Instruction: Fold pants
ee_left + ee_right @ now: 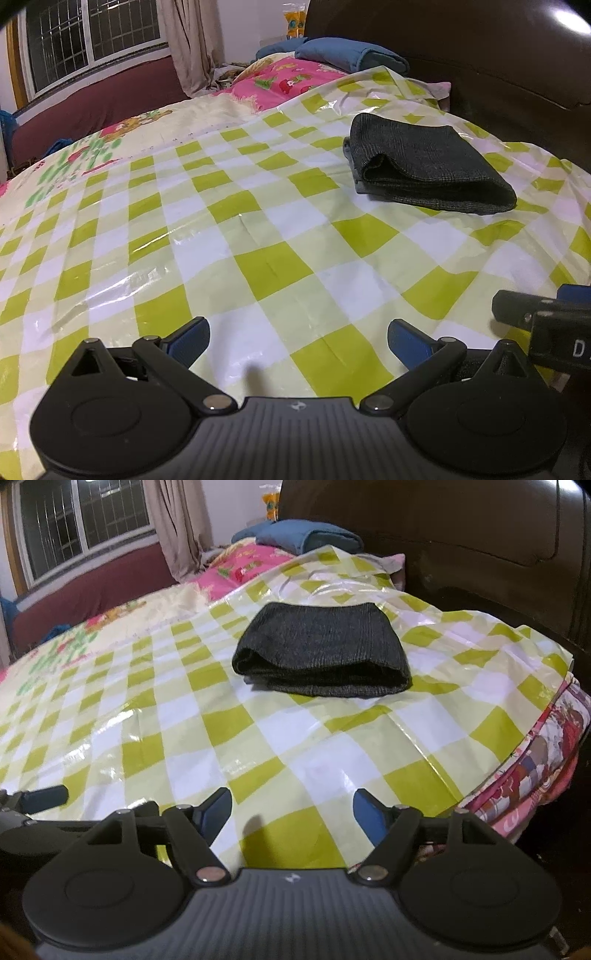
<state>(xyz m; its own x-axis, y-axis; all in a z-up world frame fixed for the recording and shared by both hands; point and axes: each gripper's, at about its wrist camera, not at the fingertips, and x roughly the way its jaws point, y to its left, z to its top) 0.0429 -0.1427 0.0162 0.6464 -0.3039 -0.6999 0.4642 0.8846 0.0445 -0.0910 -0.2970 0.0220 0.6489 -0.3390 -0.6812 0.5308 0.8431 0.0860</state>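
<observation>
Folded dark pants (321,650) lie on the bed's checked sheet (258,738), ahead of the wide, empty right claw (291,812), long axis crosswise; the left claw (298,341), also wide and empty, sits farther off.

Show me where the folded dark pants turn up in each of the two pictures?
Left wrist view: the folded dark pants lie upper right, on the checked cover.
Right wrist view: the pants lie near the upper middle, straight ahead.
Shared landmark: the blue pillow beyond them, by the dark headboard.
</observation>
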